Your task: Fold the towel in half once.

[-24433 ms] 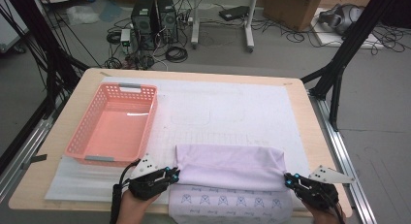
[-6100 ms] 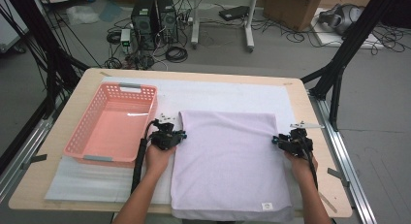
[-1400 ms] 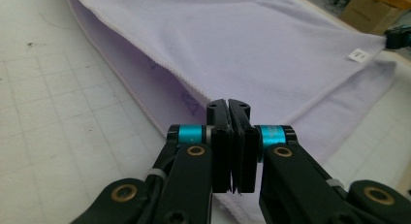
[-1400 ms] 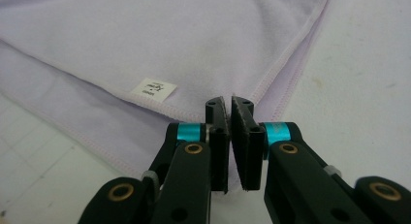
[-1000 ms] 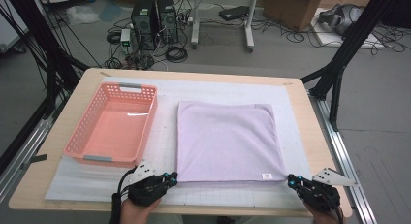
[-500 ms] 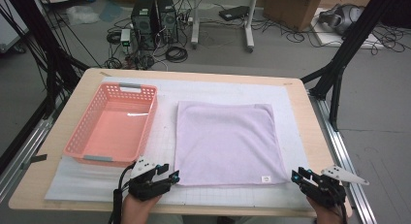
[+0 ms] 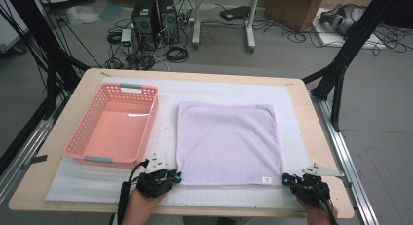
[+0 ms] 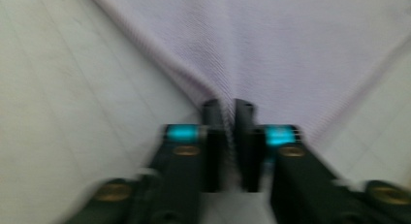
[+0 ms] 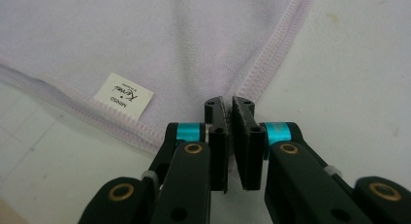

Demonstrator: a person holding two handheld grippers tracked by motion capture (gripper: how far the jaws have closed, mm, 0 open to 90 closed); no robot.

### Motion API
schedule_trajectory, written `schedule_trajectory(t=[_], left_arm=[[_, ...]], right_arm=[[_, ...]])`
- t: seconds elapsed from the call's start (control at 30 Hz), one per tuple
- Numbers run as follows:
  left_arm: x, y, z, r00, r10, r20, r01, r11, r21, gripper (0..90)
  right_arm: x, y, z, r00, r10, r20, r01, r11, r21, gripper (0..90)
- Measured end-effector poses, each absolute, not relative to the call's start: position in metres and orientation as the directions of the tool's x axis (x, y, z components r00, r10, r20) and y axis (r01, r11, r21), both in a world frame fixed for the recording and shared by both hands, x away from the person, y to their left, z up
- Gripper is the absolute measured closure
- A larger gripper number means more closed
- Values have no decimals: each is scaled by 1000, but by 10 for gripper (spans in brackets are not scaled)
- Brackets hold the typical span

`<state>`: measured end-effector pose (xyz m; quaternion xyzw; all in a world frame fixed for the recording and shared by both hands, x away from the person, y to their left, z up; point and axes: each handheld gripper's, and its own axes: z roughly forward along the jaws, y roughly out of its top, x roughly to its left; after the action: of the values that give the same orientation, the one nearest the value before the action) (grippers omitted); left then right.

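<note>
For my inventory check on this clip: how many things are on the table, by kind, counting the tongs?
Towel, lilac: 1
Basket, pink: 1
Mat, white: 1
Tongs, each shut on a near towel corner: 2 (left tongs, right tongs)
Total: 5

light wooden table (image 7: pixel 321 137) with a white mat (image 7: pixel 219 91) on it, sitting on a grey floor (image 7: pixel 380 103). behind it there's two black pc towers (image 7: pixel 155 18) in a tangle of cables (image 7: pixel 176 53), a cardboard box (image 7: pixel 291 8), and black frame legs (image 7: pixel 348 49) on both sides.
</note>
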<state>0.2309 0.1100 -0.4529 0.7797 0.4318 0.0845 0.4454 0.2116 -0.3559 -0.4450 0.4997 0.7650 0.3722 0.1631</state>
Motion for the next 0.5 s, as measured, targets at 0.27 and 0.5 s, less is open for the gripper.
schedule_trajectory(t=[0.27,0.5], left_arm=[[216,119,-440,622,715,-320,601,-174,780,873],[186,137,-434,652,674,-347,600,-179,780,871]], right_arm=[[195,-366,-432,-472,861,189,620,172,765,859],[161,-363,-415,-512,836,197,614,196,764,859]])
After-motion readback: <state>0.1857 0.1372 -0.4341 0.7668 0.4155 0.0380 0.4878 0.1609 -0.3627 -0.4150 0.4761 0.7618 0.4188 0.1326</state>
